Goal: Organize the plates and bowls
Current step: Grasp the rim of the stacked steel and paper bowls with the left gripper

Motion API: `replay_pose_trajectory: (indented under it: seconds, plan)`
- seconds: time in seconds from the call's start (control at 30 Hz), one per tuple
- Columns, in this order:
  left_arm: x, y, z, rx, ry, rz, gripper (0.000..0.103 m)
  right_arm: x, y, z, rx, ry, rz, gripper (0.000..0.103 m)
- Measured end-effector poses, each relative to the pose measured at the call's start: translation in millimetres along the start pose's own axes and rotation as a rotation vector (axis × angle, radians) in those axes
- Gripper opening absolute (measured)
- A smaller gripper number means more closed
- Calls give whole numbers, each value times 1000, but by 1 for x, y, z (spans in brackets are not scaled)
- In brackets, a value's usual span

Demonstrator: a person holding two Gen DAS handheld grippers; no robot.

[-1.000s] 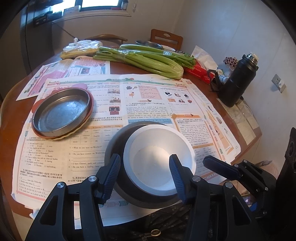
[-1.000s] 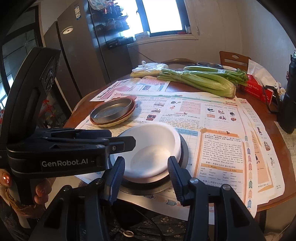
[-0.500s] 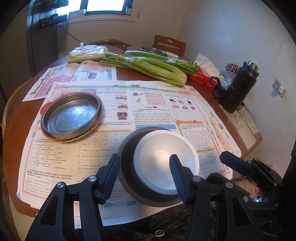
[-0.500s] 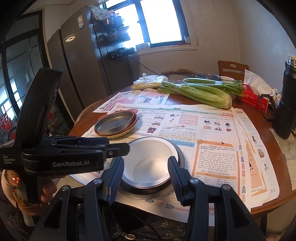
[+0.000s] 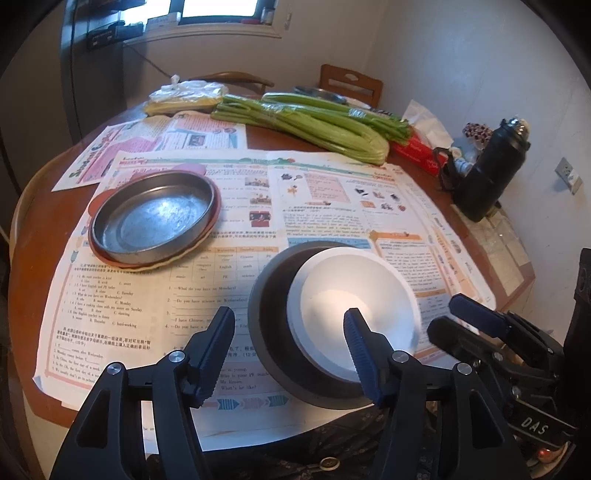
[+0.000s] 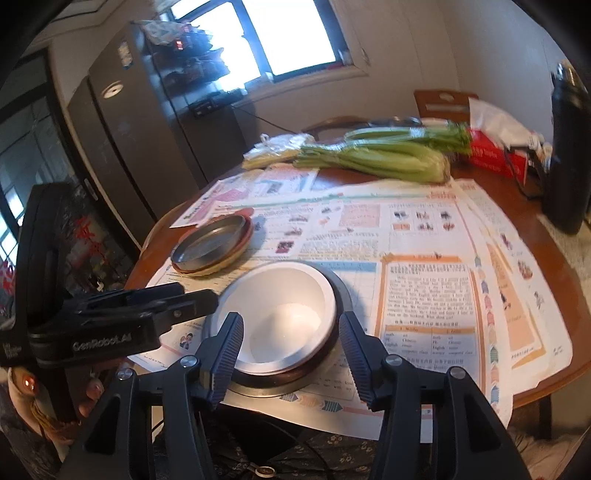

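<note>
White bowl [image 5: 354, 306] sits nested in a dark grey bowl [image 5: 273, 317], off-centre toward that bowl's 3 o'clock side, near the table's [image 5: 44, 206] front edge; both rest on spread printed sheets [image 5: 332, 192]. In the right wrist view the same white bowl [image 6: 284, 317] shows inside the dark rim [image 6: 332, 354].

At 10 o'clock from the bowls, well apart: a metal pan [image 5: 155, 218] stacked on a reddish plate [image 5: 210, 229] with a pale scalloped dish edge showing beneath.

Left gripper [image 5: 291, 343]: fingers spread and opening. One finger stands outside the grey bowl at its 9 o'clock; the other hangs over the white bowl's hollow. Pads press on nothing.

Right gripper [image 6: 291, 350]: fingers spread, opening, straddling the near rim of the white bowl without pinching it. This view is motion-blurred. The left gripper's body reaches in from 9 o'clock, its tip near the white bowl's rim; a hand [image 6: 29, 384] grips it low at the frame edge.

Farther out, at 12 o'clock on the table: celery bunch [image 5: 306, 122], a plastic bag of yellow stuff [image 5: 184, 98]. At 2 o'clock: red tissue box [image 5: 417, 151], black flask [image 5: 491, 173]. Wooden chair [image 5: 351, 83] behind the table. Window [image 6: 295, 33] and a tall fridge [image 6: 122, 129] beyond.
</note>
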State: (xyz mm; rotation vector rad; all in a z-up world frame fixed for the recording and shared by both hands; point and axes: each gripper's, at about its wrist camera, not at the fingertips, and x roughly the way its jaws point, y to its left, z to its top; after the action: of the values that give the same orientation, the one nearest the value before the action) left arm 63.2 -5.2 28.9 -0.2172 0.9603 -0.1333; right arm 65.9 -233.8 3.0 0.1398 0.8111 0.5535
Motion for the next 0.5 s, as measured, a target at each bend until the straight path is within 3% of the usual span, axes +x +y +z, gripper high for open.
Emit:
replay_pose_trajectory:
  seconds: [0.5]
  plan:
    - [18, -3, -3, 12, 27, -4, 64, 29, -11, -8, 55, 87, -14, 55]
